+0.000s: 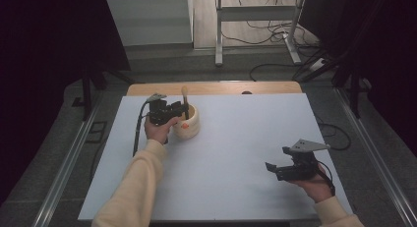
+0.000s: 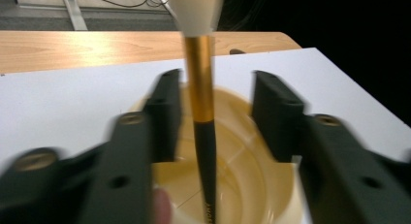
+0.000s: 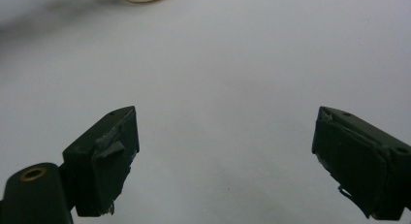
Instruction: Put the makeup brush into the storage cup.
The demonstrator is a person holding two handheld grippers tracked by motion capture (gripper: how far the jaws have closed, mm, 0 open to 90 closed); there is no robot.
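- Cream sleeves are coming in from the near edge in the high view, one forearm on each side of the white table (image 1: 231,153).
- Nearest, the right hand (image 1: 314,185) is resting low at the table's near right part, cupping the right gripper (image 1: 275,169) from below and pointing it leftward and level.
- Its jaws are standing wide apart over bare tabletop, with nothing between them, as the right gripper view is showing.
- Farther off, the left arm is stretching forward along the left side, its hand (image 1: 160,130) wrapping the left gripper (image 1: 184,111) from beneath.
- That gripper is pointing right, into the pot (image 1: 189,123) at the table's far left part.
- Its jaws are standing apart on either side of the brush (image 2: 201,93); the pads are not pressing on it, though the left one is very close.
- The brush is standing nearly upright in the pot, its black and gold handle rising to a pale head above the rim.
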